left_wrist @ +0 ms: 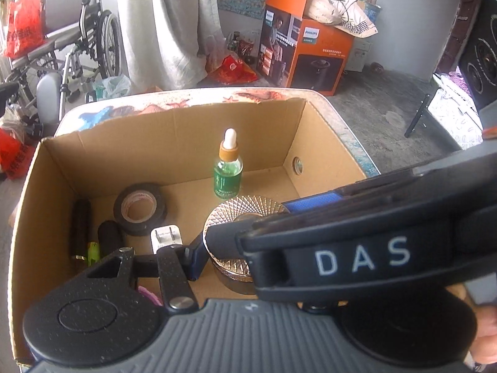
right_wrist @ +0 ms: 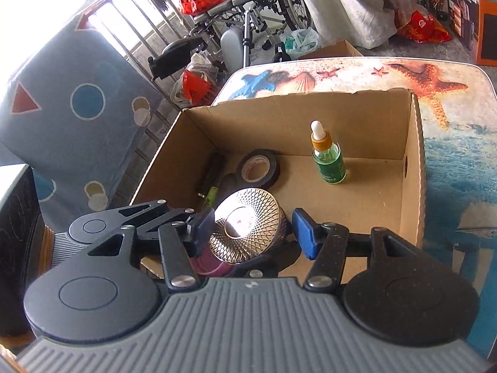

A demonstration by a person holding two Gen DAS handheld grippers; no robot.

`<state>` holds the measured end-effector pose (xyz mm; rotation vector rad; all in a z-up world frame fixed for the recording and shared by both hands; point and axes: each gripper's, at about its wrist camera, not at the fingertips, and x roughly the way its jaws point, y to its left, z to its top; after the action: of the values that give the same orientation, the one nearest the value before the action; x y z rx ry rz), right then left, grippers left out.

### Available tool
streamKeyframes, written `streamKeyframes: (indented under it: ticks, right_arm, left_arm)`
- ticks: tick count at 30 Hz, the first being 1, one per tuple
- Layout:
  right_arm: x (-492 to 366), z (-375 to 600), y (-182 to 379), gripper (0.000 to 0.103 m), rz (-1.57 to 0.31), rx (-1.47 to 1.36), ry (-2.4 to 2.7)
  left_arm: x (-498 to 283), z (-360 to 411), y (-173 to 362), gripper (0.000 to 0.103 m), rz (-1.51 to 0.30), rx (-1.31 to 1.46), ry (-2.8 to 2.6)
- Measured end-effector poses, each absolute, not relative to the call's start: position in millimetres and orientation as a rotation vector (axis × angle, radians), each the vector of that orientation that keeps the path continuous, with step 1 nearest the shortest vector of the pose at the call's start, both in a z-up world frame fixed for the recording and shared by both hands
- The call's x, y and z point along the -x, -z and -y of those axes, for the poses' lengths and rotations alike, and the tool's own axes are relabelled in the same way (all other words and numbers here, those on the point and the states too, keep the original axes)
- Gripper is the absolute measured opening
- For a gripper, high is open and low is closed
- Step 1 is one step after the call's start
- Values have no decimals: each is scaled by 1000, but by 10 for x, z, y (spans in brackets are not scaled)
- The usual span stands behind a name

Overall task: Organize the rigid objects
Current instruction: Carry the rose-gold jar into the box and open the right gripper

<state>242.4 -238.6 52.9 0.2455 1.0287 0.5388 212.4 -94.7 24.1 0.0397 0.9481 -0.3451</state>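
Observation:
A round jar with a textured metallic lid (left_wrist: pixel 245 217) (right_wrist: pixel 247 223) sits low in the open cardboard box (left_wrist: pixel 186 143) (right_wrist: pixel 413 161). My left gripper (right_wrist: pixel 245 230) holds the jar by its sides; its fingers (left_wrist: pixel 198 251) press the jar. My right gripper (right_wrist: pixel 253 236) straddles the same jar with blue pads (right_wrist: pixel 303 233) spread apart, and its body crosses the left wrist view (left_wrist: pixel 357 242). Inside the box stand a green dropper bottle (left_wrist: pixel 228 171) (right_wrist: pixel 329 158), a black tape roll (left_wrist: pixel 139 213) (right_wrist: pixel 257 169), a white plug (left_wrist: pixel 164 236) and dark cylinders (left_wrist: pixel 81 227).
The box rests on a table with a seashell-print cover (right_wrist: pixel 435 93) (left_wrist: pixel 174 102). Beyond it are a wheelchair (left_wrist: pixel 77 37), red bags (left_wrist: pixel 21 28), an orange appliance carton (left_wrist: pixel 307 40) and a black speaker (left_wrist: pixel 478 56). A pink object (right_wrist: pixel 214 264) lies under the jar.

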Motion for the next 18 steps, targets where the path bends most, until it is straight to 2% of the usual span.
streamKeyframes:
  ticks: [8,13,18]
  right_arm:
    - [-2646,2145,-143,55,-1202,-192,-584]
    - [-2737,2086,-77,55,-1253,-151,-588]
    - [-2777,2070,-24,55,-1262,-110,-564]
  left_arm:
    - [-2263,759,57,57,-1089,9,351]
    - [-2269,818,108,57,-1141,33,354]
    - [-2241,824,114,62,-1137,63,369]
